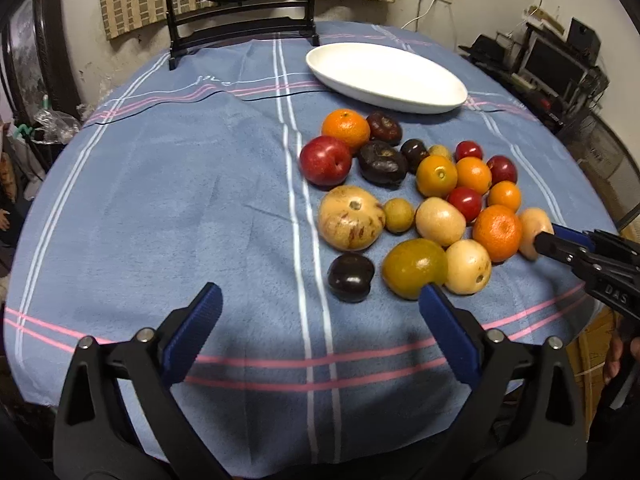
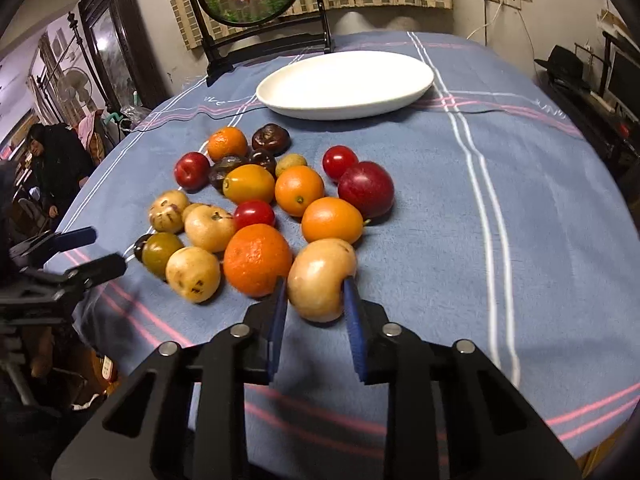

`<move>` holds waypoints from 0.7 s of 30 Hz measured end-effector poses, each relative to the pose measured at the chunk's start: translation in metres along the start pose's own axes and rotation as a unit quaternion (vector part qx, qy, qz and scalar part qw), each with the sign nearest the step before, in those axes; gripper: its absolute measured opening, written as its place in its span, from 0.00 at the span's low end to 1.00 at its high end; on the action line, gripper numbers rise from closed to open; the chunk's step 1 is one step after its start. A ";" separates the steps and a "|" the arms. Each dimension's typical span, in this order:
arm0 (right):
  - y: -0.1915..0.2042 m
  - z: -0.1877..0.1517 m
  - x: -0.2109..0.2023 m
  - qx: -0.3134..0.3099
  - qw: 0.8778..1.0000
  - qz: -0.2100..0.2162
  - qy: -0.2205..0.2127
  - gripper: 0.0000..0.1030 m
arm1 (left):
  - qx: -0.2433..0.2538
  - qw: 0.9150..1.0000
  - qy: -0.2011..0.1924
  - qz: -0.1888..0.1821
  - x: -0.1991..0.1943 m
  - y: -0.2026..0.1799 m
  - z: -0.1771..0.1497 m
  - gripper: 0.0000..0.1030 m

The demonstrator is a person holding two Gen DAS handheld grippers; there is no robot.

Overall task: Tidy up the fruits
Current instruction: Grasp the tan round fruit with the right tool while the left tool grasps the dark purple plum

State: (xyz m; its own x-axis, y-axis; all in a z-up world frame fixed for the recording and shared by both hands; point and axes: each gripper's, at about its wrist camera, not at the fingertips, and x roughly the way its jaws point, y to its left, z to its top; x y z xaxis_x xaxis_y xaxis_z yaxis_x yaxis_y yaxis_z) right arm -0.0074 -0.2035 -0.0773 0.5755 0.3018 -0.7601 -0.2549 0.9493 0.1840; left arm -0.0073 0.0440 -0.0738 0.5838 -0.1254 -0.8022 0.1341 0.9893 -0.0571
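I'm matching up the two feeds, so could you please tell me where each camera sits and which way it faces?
Left wrist: on the left gripper, angled down over the fruit pile towards the white dish; its open blue fingers show.
Right wrist: on the right gripper, angled down likewise; its fingers clamp a pale yellow fruit.
Shared: the dish, the blue tablecloth, the fruits, and each other's gripper.

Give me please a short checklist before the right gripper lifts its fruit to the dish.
1. Right gripper shut on the pale yellow oval fruit: ok.
2. Grip centred on the fruit: not ok, the pads hold its near end.
3. White oval ceramic dish free of fruit: ok.
4. Round orange tangerine clear of the left pad: cannot tell.
5. Left gripper open, holding nothing: ok.
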 end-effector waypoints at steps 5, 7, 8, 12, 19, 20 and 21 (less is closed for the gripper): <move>-0.004 -0.002 -0.011 0.008 1.000 -0.002 -0.012 0.27 | 0.014 0.999 0.015 -0.038 0.018 0.003 0.002 0.53; -0.004 -0.002 -0.014 0.010 1.000 0.002 -0.014 0.27 | 0.018 0.998 0.023 -0.047 0.023 0.005 0.002 0.40; -0.005 -0.001 -0.014 0.011 1.000 0.004 -0.014 0.27 | 0.018 0.998 0.021 -0.055 0.023 0.008 0.002 0.38; -0.007 -0.002 -0.007 0.015 1.000 0.004 -0.004 0.27 | 0.035 0.997 0.020 -0.071 0.027 0.006 0.003 0.38; -0.001 -0.002 -0.003 0.019 0.999 0.032 0.019 0.29 | 0.056 0.995 0.022 -0.079 0.040 -0.011 0.004 0.27; 0.002 -0.003 -0.002 0.015 0.999 0.030 0.024 0.29 | 0.058 0.995 0.020 -0.078 0.040 -0.011 0.003 0.27; 0.004 -0.003 -0.002 0.012 0.999 0.028 0.027 0.29 | 0.060 0.995 0.018 -0.077 0.040 -0.012 0.003 0.27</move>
State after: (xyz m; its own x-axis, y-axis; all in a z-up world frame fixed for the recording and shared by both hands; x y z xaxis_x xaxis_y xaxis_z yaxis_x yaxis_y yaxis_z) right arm -0.0119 -0.2008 -0.0774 0.5176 0.3507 -0.7804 -0.2666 0.9328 0.2424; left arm 0.0167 0.0273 -0.1034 0.5201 -0.2710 -0.8100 0.3154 0.9422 -0.1127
